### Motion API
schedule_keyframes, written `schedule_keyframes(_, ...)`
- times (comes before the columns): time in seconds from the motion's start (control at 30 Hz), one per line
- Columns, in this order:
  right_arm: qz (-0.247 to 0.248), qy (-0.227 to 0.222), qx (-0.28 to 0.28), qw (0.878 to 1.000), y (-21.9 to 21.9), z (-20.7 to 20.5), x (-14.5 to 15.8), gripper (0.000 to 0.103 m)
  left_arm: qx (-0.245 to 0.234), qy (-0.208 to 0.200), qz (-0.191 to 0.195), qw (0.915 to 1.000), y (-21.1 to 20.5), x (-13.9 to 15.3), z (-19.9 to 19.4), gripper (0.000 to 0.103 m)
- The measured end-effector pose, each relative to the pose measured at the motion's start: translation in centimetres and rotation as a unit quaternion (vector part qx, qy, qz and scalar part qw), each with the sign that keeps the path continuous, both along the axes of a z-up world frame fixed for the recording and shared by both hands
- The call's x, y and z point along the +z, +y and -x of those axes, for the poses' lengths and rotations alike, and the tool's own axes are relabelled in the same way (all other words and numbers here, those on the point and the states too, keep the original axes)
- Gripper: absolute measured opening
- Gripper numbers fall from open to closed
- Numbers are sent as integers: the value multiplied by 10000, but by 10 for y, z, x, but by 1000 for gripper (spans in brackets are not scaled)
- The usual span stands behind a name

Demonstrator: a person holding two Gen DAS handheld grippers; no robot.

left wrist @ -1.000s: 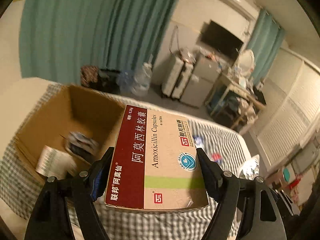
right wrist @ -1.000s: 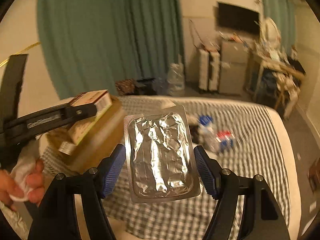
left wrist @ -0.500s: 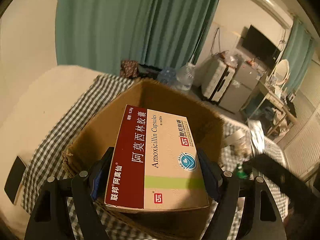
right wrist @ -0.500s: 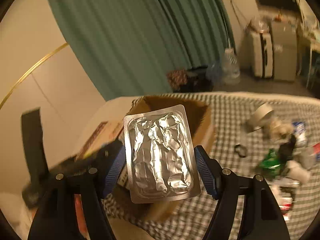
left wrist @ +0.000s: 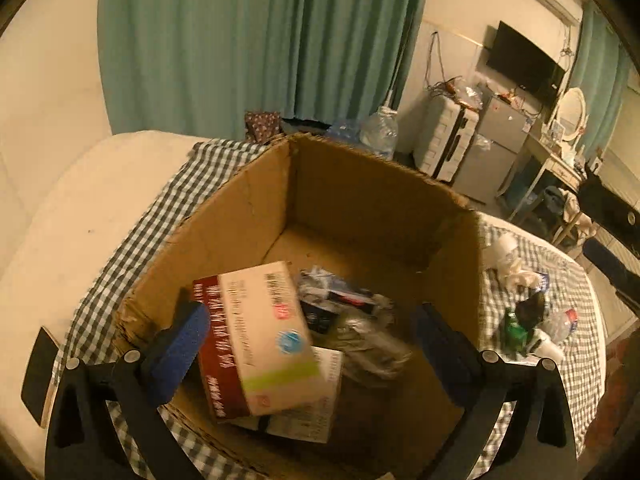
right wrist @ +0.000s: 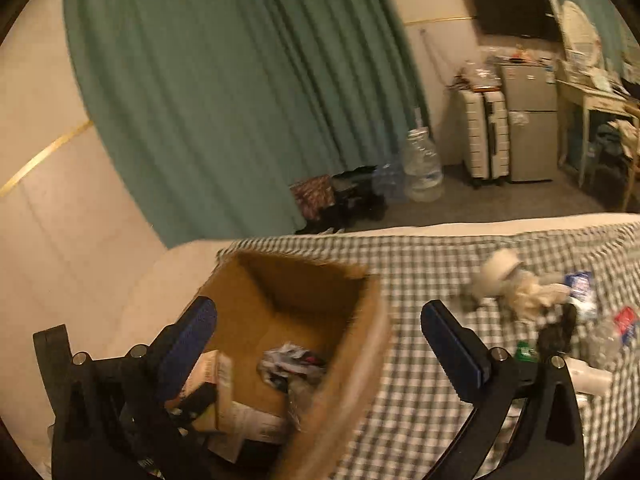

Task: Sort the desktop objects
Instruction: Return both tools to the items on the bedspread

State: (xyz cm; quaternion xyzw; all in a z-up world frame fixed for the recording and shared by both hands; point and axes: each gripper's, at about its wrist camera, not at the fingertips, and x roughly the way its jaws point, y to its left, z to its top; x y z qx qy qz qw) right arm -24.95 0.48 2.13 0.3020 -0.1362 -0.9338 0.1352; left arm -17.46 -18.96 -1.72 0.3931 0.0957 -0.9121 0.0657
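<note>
Teal curtains (left wrist: pixel 256 40) back a checked cloth (right wrist: pixel 440 256); both tools (left wrist: pixel 308 344) (right wrist: pixel 320 340) are opening, empty, above the cardboard box (left wrist: pixel 360 184).

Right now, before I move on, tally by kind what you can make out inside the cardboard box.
Medicine carton: 1
Printed white sheet under it: 1
Crumpled wrapper heap: 1 (pieces too blurred to count singly)
Total in the cardboard box: 3

Teal curtains (left wrist: pixel 256 40); wall television (left wrist: pixel 524 66); white suitcase (right wrist: pixel 486 136); dim warm light.
</note>
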Motion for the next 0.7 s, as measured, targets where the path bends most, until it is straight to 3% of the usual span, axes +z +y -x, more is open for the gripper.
schedule_keyframes(0.27, -220, 194, -1078, 9937, 115, -67, 29, 102, -724, 394, -284, 9962, 79, 47, -26, 103)
schedule_keyframes(0.4, -423, 187, -1504, 9875, 162, -107, 28, 102, -1181, 358, -505, 9911, 133, 48, -34, 103)
schedule_keyframes(0.47, -529, 124, -1667, 9845, 179, -119, 20, 103, -1301, 301, -596, 9893, 159, 41, -38, 103)
schedule_keyframes(0.6, -355, -179, -1851, 9819, 214, -134, -11, 102, -1577, -132, -703, 9849, 214, 0, -39, 103)
schedule_keyframes(0.7, -90, -404, -1990, 9791, 242, -135, -40, 102, -1556, -487, -460, 9855, 245, -40, -33, 103)
